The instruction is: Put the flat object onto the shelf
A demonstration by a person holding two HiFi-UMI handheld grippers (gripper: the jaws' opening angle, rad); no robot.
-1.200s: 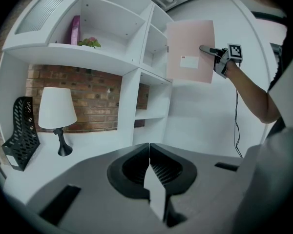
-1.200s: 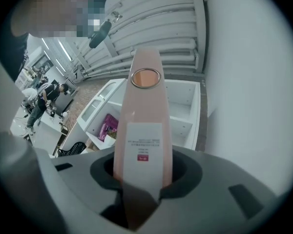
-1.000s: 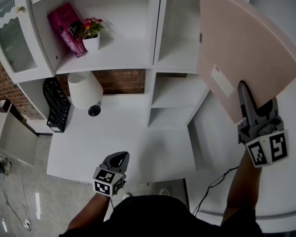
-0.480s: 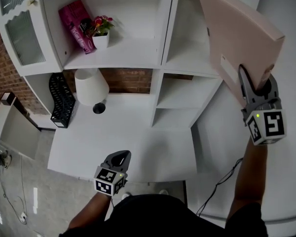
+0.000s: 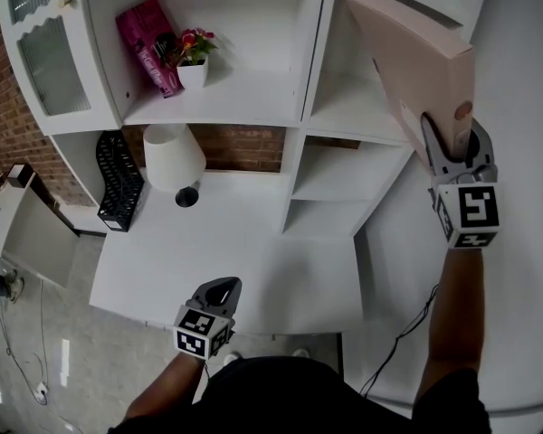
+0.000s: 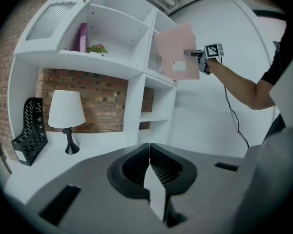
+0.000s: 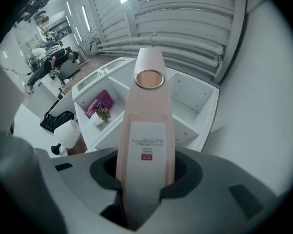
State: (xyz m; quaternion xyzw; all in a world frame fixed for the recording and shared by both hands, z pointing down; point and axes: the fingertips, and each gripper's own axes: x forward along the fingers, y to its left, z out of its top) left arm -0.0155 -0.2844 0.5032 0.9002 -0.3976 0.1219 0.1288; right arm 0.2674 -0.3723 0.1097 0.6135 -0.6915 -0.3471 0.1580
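The flat object is a pale pink binder-like folder (image 5: pixel 416 61) with a white label and a round finger hole on its spine (image 7: pixel 147 126). My right gripper (image 5: pixel 452 152) is shut on its lower spine end and holds it upright, raised in front of the upper right shelf compartment (image 5: pixel 353 107) of the white shelf unit. From the left gripper view the folder (image 6: pixel 178 52) hangs just in front of the shelf's right column. My left gripper (image 5: pixel 219 289) is low at the desk's front edge, its jaws closed together with nothing between them (image 6: pixel 149 172).
The upper left shelf holds a magenta book (image 5: pixel 149 43) and a small potted plant (image 5: pixel 192 57). A white lamp (image 5: pixel 174 159) and a black file holder (image 5: pixel 119 179) stand on the white desk (image 5: pixel 235 260). A glass cabinet door (image 5: pixel 41 52) is at far left.
My right gripper has turned the folder from broadside to edge-on and carried it left, closer to the upper right shelf compartment. The left gripper has stayed put.
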